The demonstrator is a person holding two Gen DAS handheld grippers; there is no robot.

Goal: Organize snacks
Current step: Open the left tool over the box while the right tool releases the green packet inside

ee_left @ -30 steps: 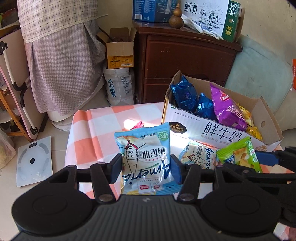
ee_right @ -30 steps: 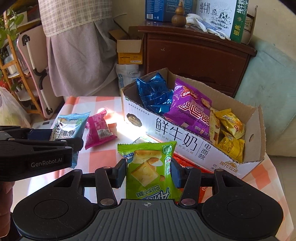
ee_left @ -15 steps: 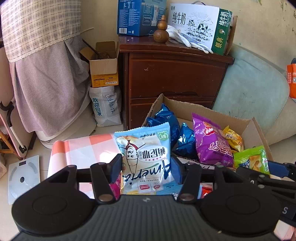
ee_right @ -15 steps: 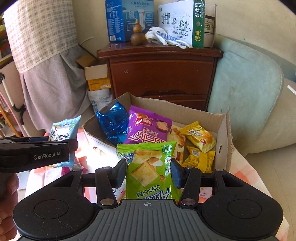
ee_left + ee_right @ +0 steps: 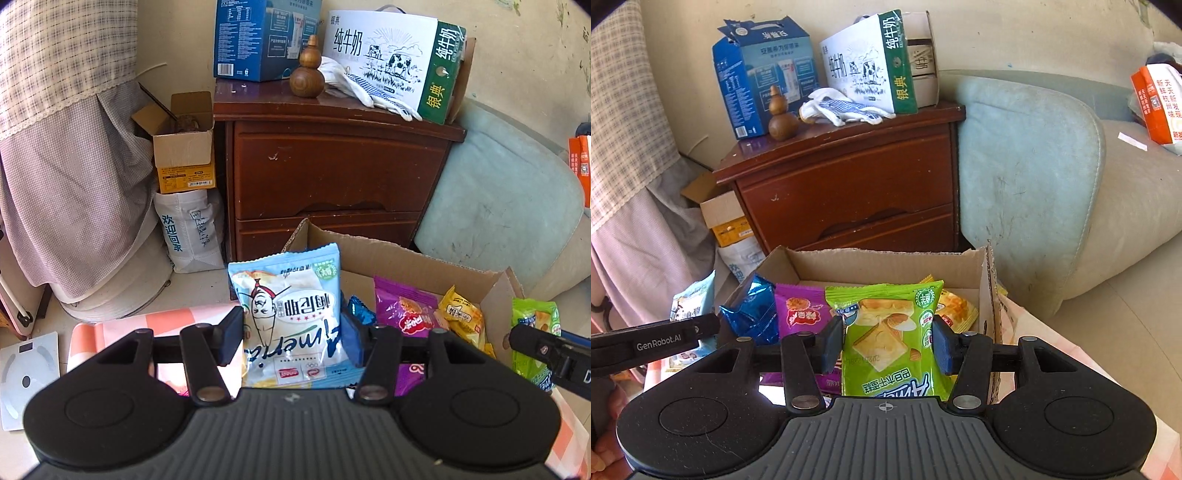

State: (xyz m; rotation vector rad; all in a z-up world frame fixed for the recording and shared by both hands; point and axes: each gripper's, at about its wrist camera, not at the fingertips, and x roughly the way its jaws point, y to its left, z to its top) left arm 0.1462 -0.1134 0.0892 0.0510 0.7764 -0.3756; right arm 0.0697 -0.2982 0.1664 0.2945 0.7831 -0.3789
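Observation:
My left gripper (image 5: 291,338) is shut on a light-blue snack bag (image 5: 290,317), held up at the near left edge of the open cardboard box (image 5: 413,258). My right gripper (image 5: 886,341) is shut on a green chip bag (image 5: 890,332), held over the box (image 5: 879,264). The box holds a blue foil bag (image 5: 751,308), a purple bag (image 5: 801,314) and yellow packets (image 5: 461,317). The green bag and the right gripper also show at the right of the left wrist view (image 5: 535,332). The left gripper's side shows in the right wrist view (image 5: 653,345).
The box sits on a pink-and-white checked tablecloth (image 5: 155,319). Behind stands a brown wooden cabinet (image 5: 332,166) with milk cartons (image 5: 395,59) and a gourd (image 5: 308,70). A pale green cushioned sofa (image 5: 1027,173) is at the right, a scale (image 5: 26,373) on the floor at the left.
Both grippers have risen and moved forward toward the box, each still holding its bag. The box now sits lower and closer in both views.

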